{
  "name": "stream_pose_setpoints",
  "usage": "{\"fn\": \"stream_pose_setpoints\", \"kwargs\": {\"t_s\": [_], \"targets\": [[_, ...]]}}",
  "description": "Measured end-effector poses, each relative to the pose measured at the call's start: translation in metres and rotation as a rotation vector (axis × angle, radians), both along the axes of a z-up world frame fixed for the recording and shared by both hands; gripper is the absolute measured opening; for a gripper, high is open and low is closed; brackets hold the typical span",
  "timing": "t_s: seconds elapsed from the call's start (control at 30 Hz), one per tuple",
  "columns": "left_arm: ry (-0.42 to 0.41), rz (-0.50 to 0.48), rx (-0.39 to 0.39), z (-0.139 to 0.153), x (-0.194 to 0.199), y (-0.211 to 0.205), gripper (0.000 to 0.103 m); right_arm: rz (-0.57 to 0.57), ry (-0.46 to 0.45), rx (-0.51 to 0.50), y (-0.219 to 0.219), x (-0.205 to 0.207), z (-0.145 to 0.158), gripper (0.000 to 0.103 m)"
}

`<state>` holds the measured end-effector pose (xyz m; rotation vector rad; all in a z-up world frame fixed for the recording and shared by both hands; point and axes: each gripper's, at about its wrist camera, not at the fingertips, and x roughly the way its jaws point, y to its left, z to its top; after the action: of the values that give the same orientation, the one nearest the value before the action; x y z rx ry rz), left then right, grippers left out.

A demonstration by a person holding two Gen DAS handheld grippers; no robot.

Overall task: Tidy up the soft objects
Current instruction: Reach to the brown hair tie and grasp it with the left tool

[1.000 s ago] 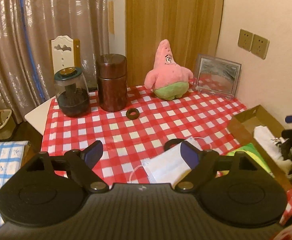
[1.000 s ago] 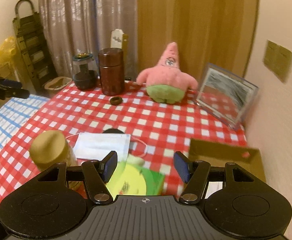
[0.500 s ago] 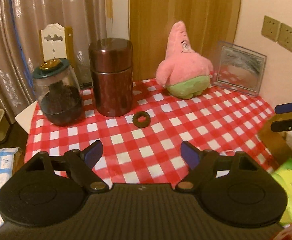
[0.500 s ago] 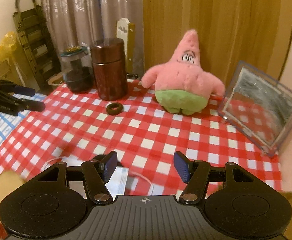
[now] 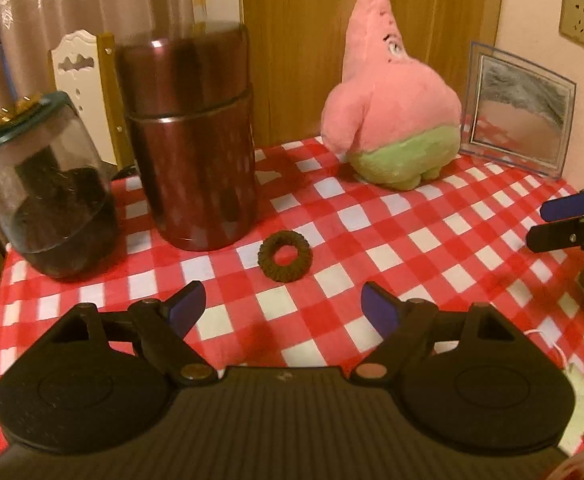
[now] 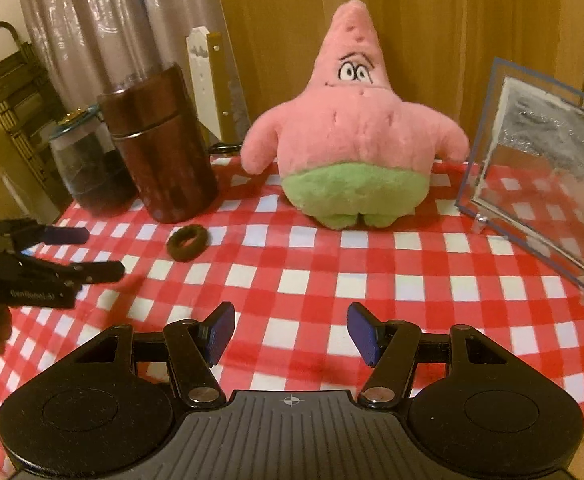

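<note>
A pink starfish plush (image 6: 354, 128) with green shorts sits upright at the back of the red checked tablecloth (image 6: 304, 280); it also shows in the left wrist view (image 5: 392, 108). A dark brown hair scrunchie (image 5: 285, 255) lies flat on the cloth, just ahead of my left gripper (image 5: 283, 308), which is open and empty. The scrunchie (image 6: 187, 242) also shows at the left of the right wrist view. My right gripper (image 6: 290, 332) is open and empty, facing the plush across a stretch of cloth. The left gripper (image 6: 79, 252) appears at that view's left edge.
A tall brown canister (image 5: 191, 140) and a glass jar (image 5: 47, 188) with dark contents stand at the back left. A clear-framed picture (image 6: 540, 184) leans at the back right. A white chair back (image 5: 77, 64) rises behind the table. Wall sockets (image 5: 580, 20) are at the right.
Both grippers have moved forward and lower over the table toward its back. The plush, canister and scrunchie now look much nearer; the face mask, box and green item have left view.
</note>
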<state>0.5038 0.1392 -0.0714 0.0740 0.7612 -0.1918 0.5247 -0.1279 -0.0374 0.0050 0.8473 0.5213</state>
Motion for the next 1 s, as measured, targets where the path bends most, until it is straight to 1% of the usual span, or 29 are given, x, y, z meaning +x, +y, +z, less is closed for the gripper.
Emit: {"fn": "stream_pose_setpoints", "kwargs": {"t_s": [0.1,0.23,0.43,0.5,0.57,0.63,0.7,0.73,0.8,0.93,1.0], "targets": [[0.01,0.004,-0.016,-0.012,0.012,0.0,0.082,0.018,0.014,0.004,0.01,0.011,-0.008,0.062],[0.018,-0.01,-0.028,-0.022,0.028,-0.001,0.08,0.078,0.017,-0.022,0.024,0.026,-0.017,0.062],[0.022,-0.022,-0.016,-0.037,0.048,-0.004,0.074,0.162,-0.001,-0.035,0.036,0.039,-0.027,0.062],[0.019,-0.022,-0.012,-0.042,0.052,-0.004,0.069,0.182,-0.013,-0.06,0.04,0.041,-0.031,0.062],[0.022,-0.018,-0.01,-0.048,0.056,-0.005,0.068,0.186,-0.019,-0.084,0.043,0.044,-0.036,0.062],[0.023,-0.02,-0.017,-0.053,0.059,-0.006,0.064,0.185,-0.017,-0.085,0.045,0.046,-0.04,0.062],[0.012,-0.032,-0.005,-0.056,0.061,-0.009,0.057,0.179,-0.016,-0.08,0.045,0.048,-0.042,0.062],[0.004,-0.04,0.0,-0.058,0.061,-0.011,0.057,0.18,-0.016,-0.077,0.046,0.049,-0.042,0.062],[-0.002,-0.048,0.001,-0.06,0.062,-0.013,0.052,0.184,-0.015,-0.075,0.048,0.05,-0.044,0.062],[-0.01,-0.044,-0.001,-0.065,0.066,-0.016,0.046,0.199,-0.021,-0.083,0.054,0.05,-0.046,0.062],[-0.014,-0.047,0.0,-0.066,0.066,-0.017,0.037,0.204,-0.024,-0.084,0.055,0.05,-0.046,0.062]]}}
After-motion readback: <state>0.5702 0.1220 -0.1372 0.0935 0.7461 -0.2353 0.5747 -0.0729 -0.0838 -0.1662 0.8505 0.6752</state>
